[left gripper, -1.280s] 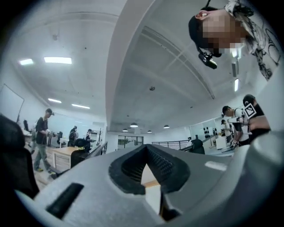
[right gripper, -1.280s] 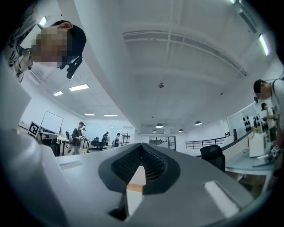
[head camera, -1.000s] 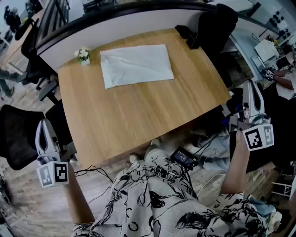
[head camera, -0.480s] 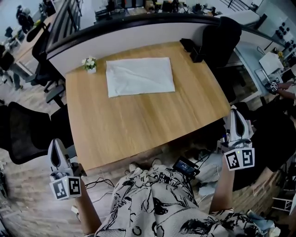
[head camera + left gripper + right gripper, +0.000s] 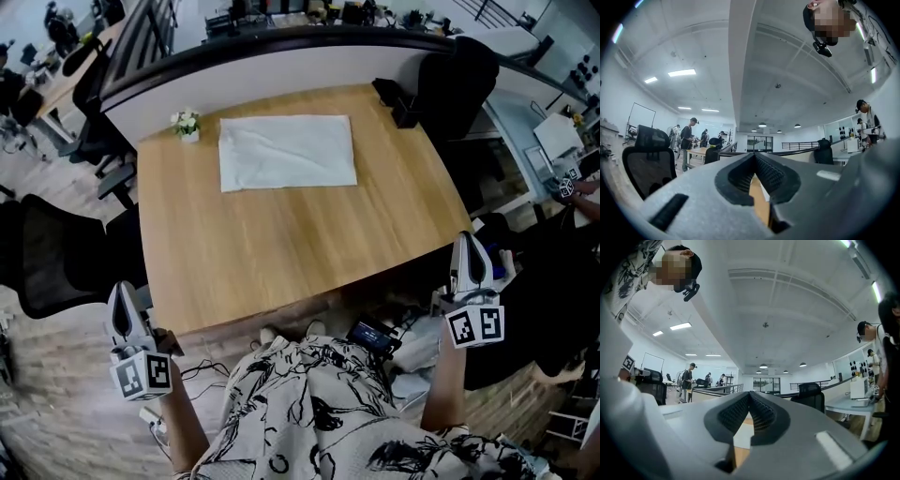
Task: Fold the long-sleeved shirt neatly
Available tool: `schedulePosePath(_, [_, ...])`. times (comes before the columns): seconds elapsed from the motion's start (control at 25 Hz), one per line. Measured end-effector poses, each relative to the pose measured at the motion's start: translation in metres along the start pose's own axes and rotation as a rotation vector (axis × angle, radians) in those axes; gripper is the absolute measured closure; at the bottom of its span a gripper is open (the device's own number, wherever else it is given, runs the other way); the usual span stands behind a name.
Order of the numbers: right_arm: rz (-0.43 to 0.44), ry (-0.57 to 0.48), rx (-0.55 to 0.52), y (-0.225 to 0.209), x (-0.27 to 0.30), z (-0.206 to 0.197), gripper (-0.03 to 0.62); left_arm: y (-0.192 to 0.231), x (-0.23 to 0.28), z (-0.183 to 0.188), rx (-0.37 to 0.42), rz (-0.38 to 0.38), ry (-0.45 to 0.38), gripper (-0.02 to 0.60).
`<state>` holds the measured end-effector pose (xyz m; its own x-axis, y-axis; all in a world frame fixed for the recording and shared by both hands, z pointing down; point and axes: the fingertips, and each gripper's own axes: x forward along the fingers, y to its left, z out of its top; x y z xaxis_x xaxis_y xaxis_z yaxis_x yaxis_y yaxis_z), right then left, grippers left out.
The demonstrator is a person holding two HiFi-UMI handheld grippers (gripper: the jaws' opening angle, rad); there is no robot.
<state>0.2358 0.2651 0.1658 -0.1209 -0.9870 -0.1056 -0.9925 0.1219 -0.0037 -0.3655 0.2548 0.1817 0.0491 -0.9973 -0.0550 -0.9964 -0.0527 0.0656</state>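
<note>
- Head view: the white shirt (image 5: 288,152) was seen lying as a flat rectangle at the upper middle of the frame, on the far part of the wooden table (image 5: 300,244), just right of a small flower pot (image 5: 187,124)
- The left gripper (image 5: 120,289) was held at the lower left, off the table's near edge, its jaws pressed together on nothing
- The right gripper (image 5: 467,242) was held at the right, past the table's corner, likewise closed and empty
</note>
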Motion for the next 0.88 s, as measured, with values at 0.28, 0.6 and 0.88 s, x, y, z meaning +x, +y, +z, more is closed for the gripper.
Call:
schedulePosePath(0.28, [0.033,-0.003,-0.004,0.005,0.009,0.005,0.585,-0.009,0.002,0.013,0.045,-0.009,-0.012,0.578])
schedulePosePath(0.6, [0.057,0.004,-0.004,0.013,0.017,0.006,0.585,-0.016,0.003,0.012,0.069,-0.017,-0.010,0.578])
schedulePosePath(0.88, [0.066,0.005,-0.036,0.015,0.020,0.018,0.585,-0.015,0.006,0.012,0.063,-0.013,-0.006,0.578])
